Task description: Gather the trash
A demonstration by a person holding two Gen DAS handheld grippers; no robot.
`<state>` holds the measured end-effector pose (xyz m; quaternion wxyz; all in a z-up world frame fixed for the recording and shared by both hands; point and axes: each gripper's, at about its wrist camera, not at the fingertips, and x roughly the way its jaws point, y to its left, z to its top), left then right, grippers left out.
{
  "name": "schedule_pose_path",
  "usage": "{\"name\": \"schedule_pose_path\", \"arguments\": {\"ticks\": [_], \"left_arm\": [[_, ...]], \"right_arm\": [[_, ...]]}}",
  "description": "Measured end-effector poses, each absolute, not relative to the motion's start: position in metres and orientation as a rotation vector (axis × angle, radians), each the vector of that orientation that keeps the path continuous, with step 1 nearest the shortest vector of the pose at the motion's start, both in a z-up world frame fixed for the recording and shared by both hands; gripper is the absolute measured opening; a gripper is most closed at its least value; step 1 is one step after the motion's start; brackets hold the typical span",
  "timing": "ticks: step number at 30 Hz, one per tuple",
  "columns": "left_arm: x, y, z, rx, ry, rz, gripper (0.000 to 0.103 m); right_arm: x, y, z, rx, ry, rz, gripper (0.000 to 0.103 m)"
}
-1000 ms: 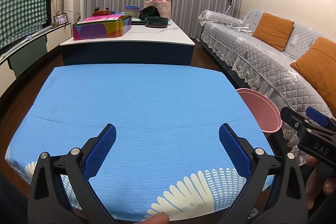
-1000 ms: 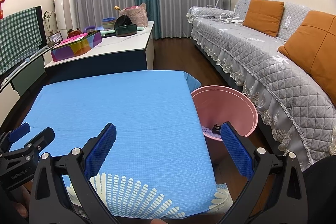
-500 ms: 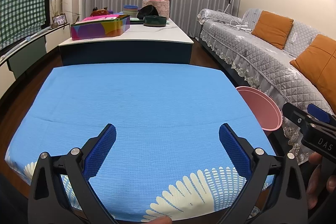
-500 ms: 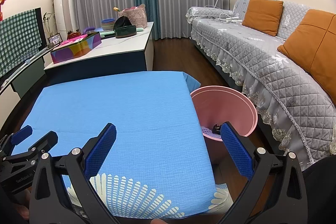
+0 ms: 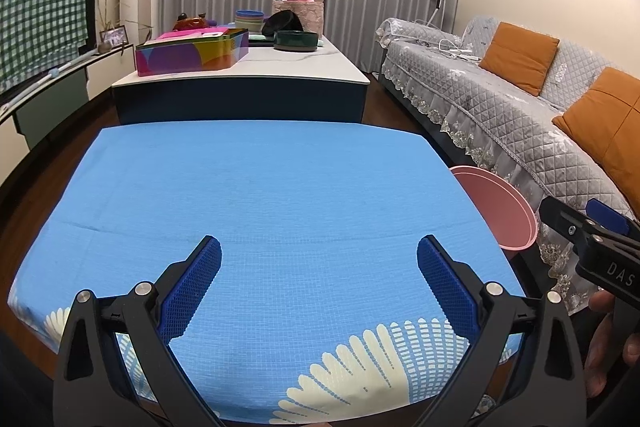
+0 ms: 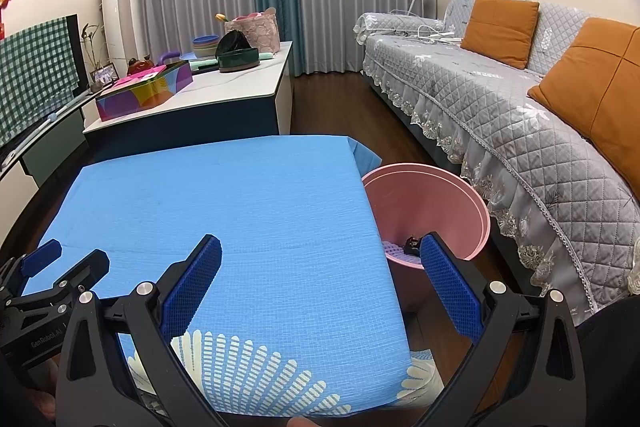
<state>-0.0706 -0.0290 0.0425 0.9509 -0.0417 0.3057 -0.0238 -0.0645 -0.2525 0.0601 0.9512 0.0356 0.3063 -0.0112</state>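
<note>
A pink trash bin (image 6: 430,203) stands on the floor at the right edge of the table with the blue cloth (image 6: 224,211). A small dark piece and a pale purple piece lie in its bottom (image 6: 408,247). The bin's rim (image 5: 500,203) also shows in the left wrist view. My left gripper (image 5: 319,281) hovers open over the near part of the cloth, nothing between its fingers. My right gripper (image 6: 320,277) is open too, over the cloth's right front corner beside the bin. No trash shows on the cloth.
A grey quilted sofa (image 6: 520,115) with orange cushions runs along the right. Behind the blue table stands a white-topped coffee table (image 5: 248,71) with a colourful box (image 5: 192,53), bowls and a basket. A hand (image 5: 612,347) holds the right gripper's handle.
Both grippers have drifted back and slightly up, so the views show a little more of the room. Both stay open and empty.
</note>
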Motion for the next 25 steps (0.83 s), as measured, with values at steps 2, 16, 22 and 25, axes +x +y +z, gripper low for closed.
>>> {"name": "schedule_pose_path", "arguments": {"ticks": [2, 16, 22, 25], "left_arm": [[-0.0714, -0.0300, 0.0421, -0.080, 0.621, -0.060, 0.095], [-0.0714, -0.0301, 0.0435, -0.074, 0.619, -0.055, 0.095], [-0.0697, -0.0296, 0.0435, -0.074, 0.628, -0.041, 0.095], [-0.0694, -0.0294, 0.0438, -0.075, 0.630, -0.037, 0.095]], "right_arm": [[-0.0645, -0.2525, 0.0601, 0.073, 0.622, -0.023, 0.098], [-0.0647, -0.2522, 0.0602, 0.071, 0.621, -0.023, 0.098], [-0.0649, -0.2522, 0.0600, 0.072, 0.622, -0.022, 0.098], [-0.0649, -0.2523, 0.0599, 0.072, 0.622, -0.022, 0.098]]}}
